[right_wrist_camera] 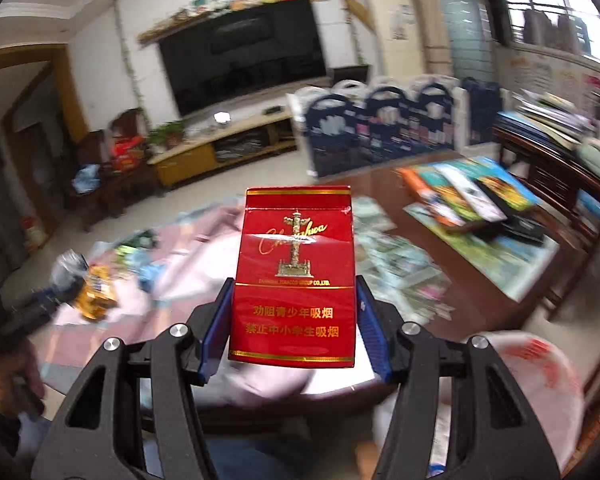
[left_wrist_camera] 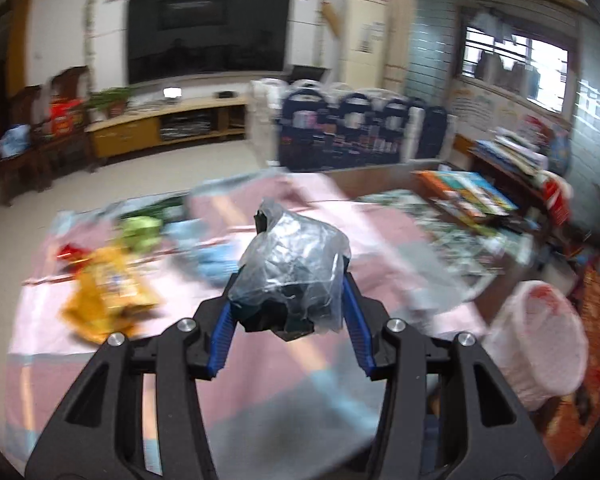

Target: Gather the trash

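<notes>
My left gripper point(left_wrist_camera: 288, 280) is shut on a crumpled clear plastic bag point(left_wrist_camera: 296, 264) with something dark inside, held above the pink cloth point(left_wrist_camera: 260, 360). My right gripper point(right_wrist_camera: 294, 292) is shut on a red cigarette pack point(right_wrist_camera: 296, 276), held upright above the table. A yellow snack wrapper point(left_wrist_camera: 108, 296), a green wrapper point(left_wrist_camera: 140, 228), a small red wrapper point(left_wrist_camera: 70, 252) and blue scraps point(left_wrist_camera: 216, 256) lie on the cloth at the left. A white bin lined with a red-printed bag point(left_wrist_camera: 536, 332) stands at the lower right; it also shows in the right wrist view point(right_wrist_camera: 532, 392). The left gripper shows at the left of the right wrist view point(right_wrist_camera: 66, 276).
Books point(right_wrist_camera: 472, 196) and printed sheets point(right_wrist_camera: 400, 264) cover the brown table's right side. Dark blue bags point(left_wrist_camera: 360, 132) stand behind the table. A wooden chair point(right_wrist_camera: 560, 184), a TV cabinet point(left_wrist_camera: 168, 124) and tiled floor lie beyond.
</notes>
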Motion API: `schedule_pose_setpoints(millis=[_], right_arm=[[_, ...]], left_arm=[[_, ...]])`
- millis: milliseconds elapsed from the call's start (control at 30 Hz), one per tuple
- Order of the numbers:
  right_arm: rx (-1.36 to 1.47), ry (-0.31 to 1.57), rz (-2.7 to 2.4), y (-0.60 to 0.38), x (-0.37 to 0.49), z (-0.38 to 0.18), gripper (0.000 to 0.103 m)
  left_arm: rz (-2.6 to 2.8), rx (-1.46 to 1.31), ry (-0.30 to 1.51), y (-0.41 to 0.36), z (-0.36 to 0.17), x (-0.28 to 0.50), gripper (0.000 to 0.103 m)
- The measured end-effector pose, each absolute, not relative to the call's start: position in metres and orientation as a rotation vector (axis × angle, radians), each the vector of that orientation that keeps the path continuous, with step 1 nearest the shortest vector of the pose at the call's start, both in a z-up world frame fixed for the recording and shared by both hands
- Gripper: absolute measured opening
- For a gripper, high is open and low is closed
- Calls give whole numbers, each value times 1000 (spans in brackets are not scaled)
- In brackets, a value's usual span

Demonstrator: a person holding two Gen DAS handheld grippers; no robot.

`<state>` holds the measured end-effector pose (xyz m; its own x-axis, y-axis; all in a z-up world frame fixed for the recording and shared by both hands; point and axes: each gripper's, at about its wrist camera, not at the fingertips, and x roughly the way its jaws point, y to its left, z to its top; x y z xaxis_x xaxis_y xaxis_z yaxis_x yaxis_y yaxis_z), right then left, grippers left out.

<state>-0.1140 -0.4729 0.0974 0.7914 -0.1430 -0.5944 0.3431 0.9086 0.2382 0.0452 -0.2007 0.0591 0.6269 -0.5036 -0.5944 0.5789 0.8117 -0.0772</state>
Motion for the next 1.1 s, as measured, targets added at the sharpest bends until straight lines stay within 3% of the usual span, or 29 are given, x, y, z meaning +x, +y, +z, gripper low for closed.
schedule_pose_setpoints(millis=[200,367,467,533,767,900,1100], right_arm=[[447,674,-450,-541,-203,45,57],[549,714,-512,-576,-248,10,60],[586,766,-531,-587,-259,-4,79],[605,754,-560,-589,-269,-4,87],[625,700,-561,-583,-274,8,92],[548,676,-463,-539,-231,31,92],[400,634,-199,-415,-134,67,92]], left_arm=[[-932,267,680,-367,61,-33,51],[-1128,347,812,-475,27,-88,51],[-1202,391,1007,-517,-11,-102,61],[-1213,404,1106,-527,-30,-103,71],[-1090,151,976,-434,15,-59,86],[-871,39,746,-322,66,-25,97],[-441,91,547,-158,83,2,100]])
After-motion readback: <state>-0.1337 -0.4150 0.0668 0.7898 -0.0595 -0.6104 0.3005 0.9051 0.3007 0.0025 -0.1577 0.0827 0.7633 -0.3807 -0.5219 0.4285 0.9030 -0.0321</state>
